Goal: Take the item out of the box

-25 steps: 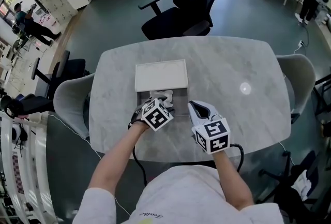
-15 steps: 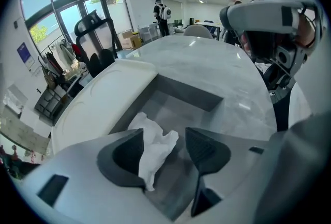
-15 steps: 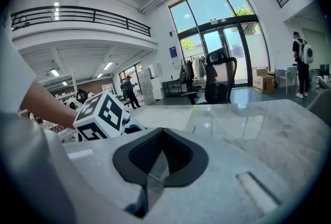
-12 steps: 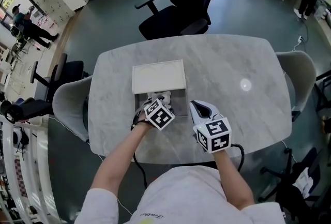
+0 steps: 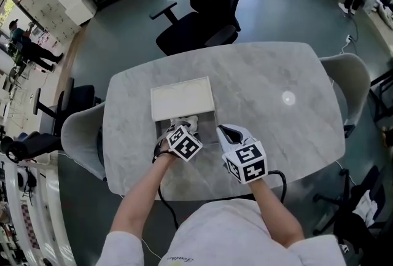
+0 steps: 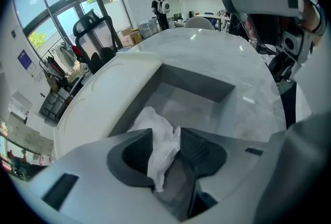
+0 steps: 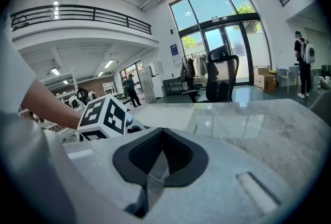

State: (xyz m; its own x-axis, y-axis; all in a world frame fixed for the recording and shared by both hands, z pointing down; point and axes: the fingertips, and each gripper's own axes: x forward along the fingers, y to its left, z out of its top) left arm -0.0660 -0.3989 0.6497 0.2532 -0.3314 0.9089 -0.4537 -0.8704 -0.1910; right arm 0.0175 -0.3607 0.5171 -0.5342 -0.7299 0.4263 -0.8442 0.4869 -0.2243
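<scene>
At near end of the box (image 6: 195, 82), on the bench (image 5: 276, 74), the L tool (image 6: 165, 146) is seen w/ jaws closing on the white crumpled item (image 6: 154, 127), apparently pinched btwn the pads, inside the box. The R tool (image 7: 161, 154) is held closed, empty, just right of the box.

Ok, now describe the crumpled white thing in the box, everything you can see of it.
The crumpled white item looks like thin, soft paper or film, plain white, creased and bunched. It lies at the near end of the open grey box, on its floor. The left gripper reaches over it with its jaws closing. A fold of the item is pinched between the pads, and a narrow tail trails back between them. Nothing else touches it.
</scene>
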